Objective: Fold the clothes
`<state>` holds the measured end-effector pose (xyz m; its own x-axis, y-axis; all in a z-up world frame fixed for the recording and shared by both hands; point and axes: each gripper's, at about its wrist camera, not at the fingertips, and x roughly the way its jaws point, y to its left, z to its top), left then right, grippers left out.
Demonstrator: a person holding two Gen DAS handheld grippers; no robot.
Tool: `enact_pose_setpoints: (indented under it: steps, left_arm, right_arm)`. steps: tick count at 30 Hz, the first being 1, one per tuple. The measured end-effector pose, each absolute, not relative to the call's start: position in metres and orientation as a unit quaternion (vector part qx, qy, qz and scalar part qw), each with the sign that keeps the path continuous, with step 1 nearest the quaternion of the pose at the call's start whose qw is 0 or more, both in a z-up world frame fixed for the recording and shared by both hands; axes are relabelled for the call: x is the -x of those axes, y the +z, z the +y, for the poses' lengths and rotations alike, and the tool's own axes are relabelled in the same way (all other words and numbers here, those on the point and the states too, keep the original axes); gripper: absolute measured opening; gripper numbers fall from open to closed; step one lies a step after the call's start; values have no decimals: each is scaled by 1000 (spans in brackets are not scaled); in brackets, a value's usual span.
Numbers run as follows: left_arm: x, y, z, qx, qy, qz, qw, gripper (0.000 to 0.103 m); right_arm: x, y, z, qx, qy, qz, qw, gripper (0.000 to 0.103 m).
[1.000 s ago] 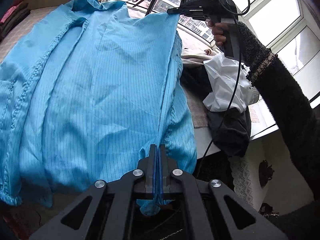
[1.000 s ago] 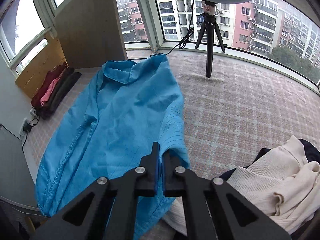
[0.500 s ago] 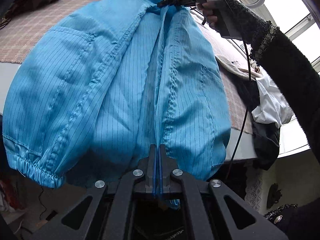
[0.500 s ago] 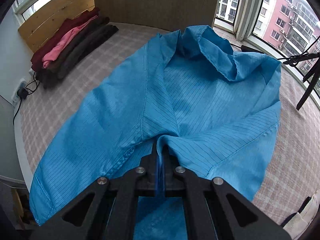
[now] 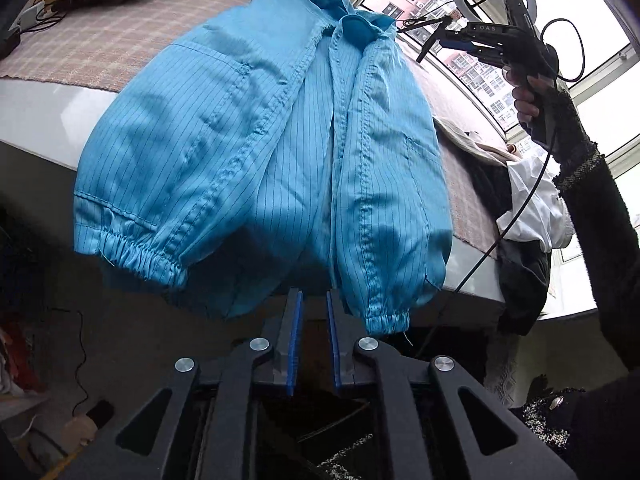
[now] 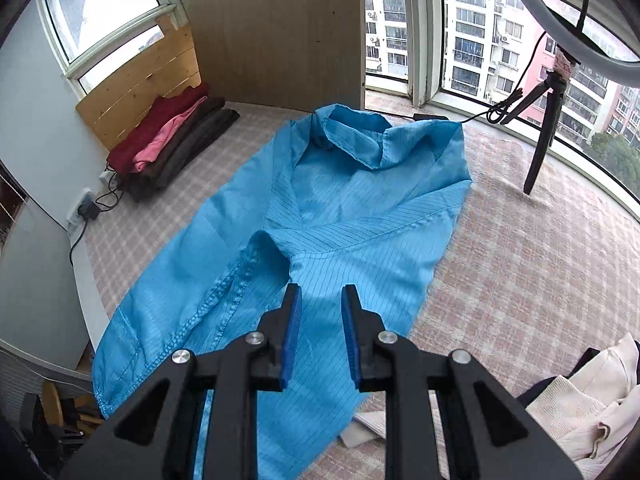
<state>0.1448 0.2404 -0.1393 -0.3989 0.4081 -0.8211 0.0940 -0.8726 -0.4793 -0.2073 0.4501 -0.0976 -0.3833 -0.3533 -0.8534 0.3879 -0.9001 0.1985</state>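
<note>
Fabric looks thin, light and limp: the blue striped jacket lies across the middle of both frames on the checked bench, sleeves laid inward, cuffs and hem hanging over the near edge. Both the left gripper and the right gripper have their jaws apart, holding nothing. Stitched seams, elastic cuffs or the collar at upper centre would likely give the firmest hold; the smooth cloth may slip.

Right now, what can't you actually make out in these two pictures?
- Blue jacket: its hem hangs below the table edge; the right wrist view cuts it off behind the right hand-held gripper.
- Folded stack: how many garments cannot be counted, too small.
- Clothes pile: cropped by the frame edge.
</note>
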Motion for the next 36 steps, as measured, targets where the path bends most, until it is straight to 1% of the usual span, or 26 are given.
enact_pose_setpoints:
  steps: [2, 3, 4, 5, 6, 8, 9, 10, 11, 12, 13, 14, 16, 17, 20, 21, 23, 25, 26, 27, 28, 32, 34, 35, 36]
  left_arm:
    - [-144, -142, 254, 548, 798, -225, 115, 10]
    - [-142, -143, 264, 548, 797, -220, 125, 15]
    - [-139, -143, 276, 546, 798, -215, 134, 19]
    - [-137, -145, 284, 547, 798, -209, 139, 25]
    - [-135, -147, 290, 552, 797, -202, 142, 28]
    - [-128, -154, 301, 562, 791, -190, 148, 29]
    - [-124, -159, 306, 567, 792, -177, 141, 31]
    - [-120, -164, 310, 572, 792, -164, 133, 31]
    - [-117, -170, 311, 580, 789, -159, 125, 26]
    - [-117, -173, 309, 579, 787, -168, 129, 8]
    - [-116, -175, 308, 578, 785, -177, 134, 0]
    - [-118, -173, 304, 574, 787, -182, 135, 0]
    - [-128, -164, 292, 561, 802, -168, 119, 0]
    - [-131, -165, 286, 565, 803, -160, 104, 0]
    - [-128, -183, 267, 583, 788, -184, 67, 0]
    - [-125, -186, 264, 587, 783, -196, 66, 0]
    - [-127, -176, 266, 571, 789, -209, 85, 0]
    - [-132, -161, 271, 551, 800, -214, 104, 13]
    - [-135, -157, 274, 546, 801, -216, 114, 31]
    - [-136, -154, 277, 542, 802, -220, 124, 46]
    - [-136, -154, 281, 537, 802, -224, 131, 50]
    - [-123, -172, 299, 548, 789, -234, 148, 53]
    - [-113, -185, 307, 556, 782, -240, 151, 53]
    - [-112, -192, 305, 557, 779, -248, 149, 45]
    - [-111, -198, 300, 554, 776, -264, 147, 22]
  right_arm:
    - [207, -117, 458, -527, -822, 10, 215, 21]
    - [206, -127, 460, -536, -817, 8, 212, 21]
    - [207, -136, 450, -541, -813, 19, 214, 21]
    - [207, -145, 439, -545, -810, 31, 215, 21]
    - [207, -151, 428, -545, -809, 52, 215, 21]
    - [210, -161, 413, -547, -807, 78, 211, 21]
    - [211, -166, 409, -551, -803, 84, 210, 21]
    - [213, -170, 404, -555, -800, 89, 210, 21]
    - [214, -175, 400, -559, -797, 95, 209, 21]
    - [216, -180, 396, -563, -794, 100, 209, 21]
    - [218, -184, 392, -566, -790, 105, 209, 21]
    - [218, -188, 389, -569, -787, 107, 213, 21]
    - [221, -194, 382, -570, -783, 103, 226, 21]
    - [223, -197, 378, -569, -782, 98, 233, 21]
    - [229, -201, 367, -569, -779, 93, 245, 21]
    - [230, -199, 366, -567, -780, 93, 249, 21]
    - [225, -177, 384, -546, -790, 81, 265, 21]
    - [221, -156, 405, -530, -803, 71, 264, 21]
    - [221, -150, 416, -533, -802, 62, 262, 21]
    - [221, -145, 425, -536, -802, 53, 259, 21]
    - [222, -146, 426, -540, -800, 52, 257, 21]
    - [223, -151, 427, -554, -793, 55, 246, 21]
    - [223, -160, 420, -560, -789, 69, 242, 21]
    - [223, -165, 417, -563, -787, 75, 239, 21]
    - [223, -169, 414, -566, -785, 82, 237, 21]
